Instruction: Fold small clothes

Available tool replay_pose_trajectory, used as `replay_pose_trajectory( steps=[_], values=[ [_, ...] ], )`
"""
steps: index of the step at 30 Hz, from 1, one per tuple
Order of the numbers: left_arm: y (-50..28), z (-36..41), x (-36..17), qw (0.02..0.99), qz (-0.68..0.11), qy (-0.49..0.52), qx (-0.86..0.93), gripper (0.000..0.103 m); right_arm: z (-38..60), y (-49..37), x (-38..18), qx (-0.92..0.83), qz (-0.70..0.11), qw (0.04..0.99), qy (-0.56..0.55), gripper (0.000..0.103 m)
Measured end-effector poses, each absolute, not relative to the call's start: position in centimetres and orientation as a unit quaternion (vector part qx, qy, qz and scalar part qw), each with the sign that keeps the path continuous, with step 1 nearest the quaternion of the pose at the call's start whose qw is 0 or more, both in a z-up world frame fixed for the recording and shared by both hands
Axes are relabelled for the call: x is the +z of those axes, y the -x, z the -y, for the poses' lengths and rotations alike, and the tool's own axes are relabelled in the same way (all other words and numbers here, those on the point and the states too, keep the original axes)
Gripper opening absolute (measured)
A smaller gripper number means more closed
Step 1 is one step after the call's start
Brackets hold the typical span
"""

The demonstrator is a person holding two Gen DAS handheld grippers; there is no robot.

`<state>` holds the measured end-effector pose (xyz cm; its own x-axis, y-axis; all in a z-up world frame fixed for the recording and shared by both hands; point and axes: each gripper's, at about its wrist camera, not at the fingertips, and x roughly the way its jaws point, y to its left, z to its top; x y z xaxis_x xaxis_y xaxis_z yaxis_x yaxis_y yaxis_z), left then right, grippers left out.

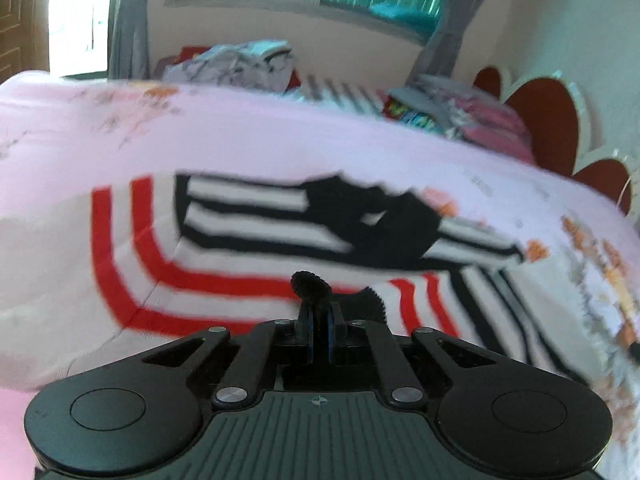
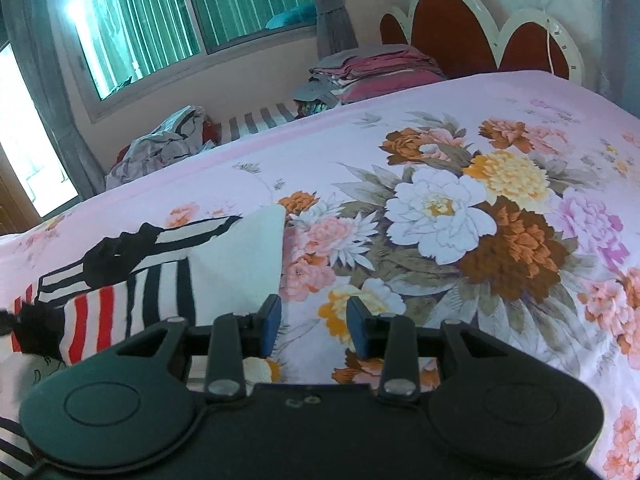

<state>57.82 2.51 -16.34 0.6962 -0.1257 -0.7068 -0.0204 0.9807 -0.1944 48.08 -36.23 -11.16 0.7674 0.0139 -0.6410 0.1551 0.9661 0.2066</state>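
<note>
Clothes with red, black and white stripes lie flat on the pink flowery bed sheet. From the left wrist, the left gripper is pinched tight on a black frilly edge of them. From the right wrist, the right gripper is wide apart and holds nothing, with the striped clothes just beside its left finger.

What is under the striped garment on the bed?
The striped garment lies on the pink floral bedsheet, which shows all around it. Whatever lies directly beneath the cloth is covered.
</note>
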Motion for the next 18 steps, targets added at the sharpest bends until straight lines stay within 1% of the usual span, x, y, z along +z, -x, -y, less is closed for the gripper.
replay_pose_trajectory(
  steps=[4, 6, 8, 11, 14, 16, 17, 18],
  values=[
    [-57.6, -3.3, -18.3, 0.913, -0.397, 0.097, -0.01, 0.005, 36.1, -48.6, -11.6, -0.033, -0.348, 0.929, -0.12, 0.037],
    [-57.1, -3.5, -18.0, 0.917, -0.384, 0.103, -0.005, 0.005, 36.0, -48.9, -11.6, -0.028, -0.351, 0.929, -0.115, 0.037],
    [-56.6, -3.6, -17.3, 0.926, -0.367, 0.087, 0.001, 0.005, 35.8, -49.2, -11.7, -0.022, -0.353, 0.928, -0.114, 0.037],
    [-57.1, -3.9, -17.6, 0.926, -0.371, 0.065, 0.008, 0.005, 35.6, -49.9, -12.2, -0.015, -0.36, 0.926, -0.114, 0.037],
    [-57.9, -4.7, -18.4, 0.917, -0.392, 0.078, 0.007, 0.005, 35.6, -50.5, -12.7, -0.013, -0.365, 0.923, -0.118, 0.038],
    [-57.9, -4.5, -18.5, 0.916, -0.396, 0.068, 0.002, 0.006, 35.6, -50.9, -12.9, -0.007, -0.365, 0.923, -0.119, 0.038],
    [-57.9, -4.4, -18.4, 0.916, -0.396, 0.063, 0.002, 0.009, 35.7, -51.4, -12.9, -0.002, -0.364, 0.924, -0.12, 0.038],
    [-57.8, -4.3, -18.3, 0.916, -0.397, 0.06, 0.006, 0.017, 35.8, -51.8, -12.9, 0.003, -0.362, 0.924, -0.124, 0.038]
  ],
)
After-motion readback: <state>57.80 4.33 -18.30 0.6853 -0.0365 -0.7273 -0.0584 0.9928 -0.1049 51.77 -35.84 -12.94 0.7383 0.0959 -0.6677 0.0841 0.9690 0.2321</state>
